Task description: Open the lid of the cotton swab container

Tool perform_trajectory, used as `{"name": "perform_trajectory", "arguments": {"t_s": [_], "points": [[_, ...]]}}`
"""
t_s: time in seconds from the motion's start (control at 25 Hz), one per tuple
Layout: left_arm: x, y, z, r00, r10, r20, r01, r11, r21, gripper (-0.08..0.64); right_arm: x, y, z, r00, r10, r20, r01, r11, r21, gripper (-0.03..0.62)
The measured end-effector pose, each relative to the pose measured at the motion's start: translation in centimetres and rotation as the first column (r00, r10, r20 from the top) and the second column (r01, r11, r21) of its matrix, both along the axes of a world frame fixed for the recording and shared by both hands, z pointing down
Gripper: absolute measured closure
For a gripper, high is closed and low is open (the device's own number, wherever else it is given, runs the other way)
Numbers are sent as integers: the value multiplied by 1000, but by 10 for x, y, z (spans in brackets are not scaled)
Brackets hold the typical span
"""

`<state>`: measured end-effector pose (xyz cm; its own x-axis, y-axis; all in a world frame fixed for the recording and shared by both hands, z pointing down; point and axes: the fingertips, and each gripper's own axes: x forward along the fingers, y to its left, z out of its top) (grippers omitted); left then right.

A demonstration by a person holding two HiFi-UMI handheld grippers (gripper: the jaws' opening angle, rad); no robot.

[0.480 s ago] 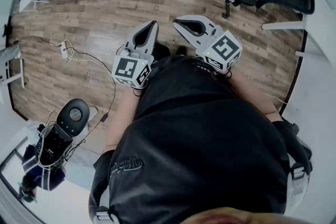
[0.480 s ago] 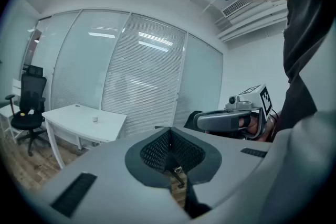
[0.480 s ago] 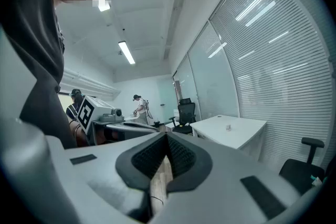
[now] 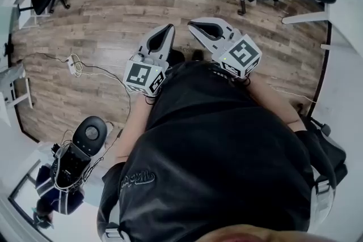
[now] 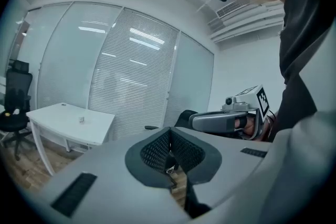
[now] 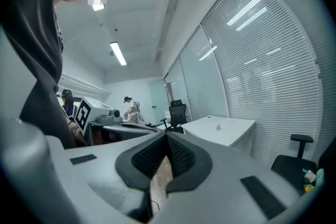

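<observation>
Both grey two-jaw grippers, the left gripper (image 4: 168, 28) and the right gripper (image 4: 194, 23), are held side by side in front of the person's black shirt (image 4: 215, 144) above the brown wood-plank floor (image 4: 96, 20), each with its dark ribbed jaws pressed together on nothing. Much of the floor is hidden by the shirt, and the cotton swab container cannot be made out in any view. One tiny object (image 5: 82, 119) sits on the white desk (image 5: 58, 126), too small to identify.
</observation>
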<state>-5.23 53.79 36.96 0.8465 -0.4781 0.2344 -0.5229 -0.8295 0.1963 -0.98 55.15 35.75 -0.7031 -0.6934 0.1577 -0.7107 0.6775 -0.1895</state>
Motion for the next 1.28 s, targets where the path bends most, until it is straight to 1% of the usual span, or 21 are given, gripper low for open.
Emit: {"name": "perform_trajectory", "arguments": {"t_s": [0.2, 0.52, 0.64, 0.72, 0.8, 1.0, 1.28], "points": [[-3, -19, 1, 1000, 3, -6, -3, 1000, -15, 545, 2, -19, 1, 1000, 21, 14, -21, 1000, -17, 569], [-25, -67, 0, 1000, 0, -25, -1, 1000, -23, 545, -22, -68, 3, 1000, -2, -3, 2, 999, -35, 569], [-34, -88, -5, 998, 41, -54, -42, 999, -27, 545, -36, -94, 1, 1000, -11, -2, 11, 999, -31, 569], [-42, -106, -8, 996, 65, -60, -67, 997, -27, 545, -48, -114, -1, 1000, -10, -2, 10, 999, -34, 569], [-54, -126, -11, 996, 71, -54, -73, 997, -26, 545, -61, -135, -3, 1000, -10, -2, 10, 999, -37, 569], [-96, -174, -17, 997, 30, -73, -33, 999, -30, 545, -93, -179, -7, 1000, -16, 1, 16, 1000, -25, 569], [-157, -219, -19, 999, 8, -41, -8, 1000, 8, 545, -155, -224, -8, 999, -38, 2, 38, 999, -20, 569]]}}
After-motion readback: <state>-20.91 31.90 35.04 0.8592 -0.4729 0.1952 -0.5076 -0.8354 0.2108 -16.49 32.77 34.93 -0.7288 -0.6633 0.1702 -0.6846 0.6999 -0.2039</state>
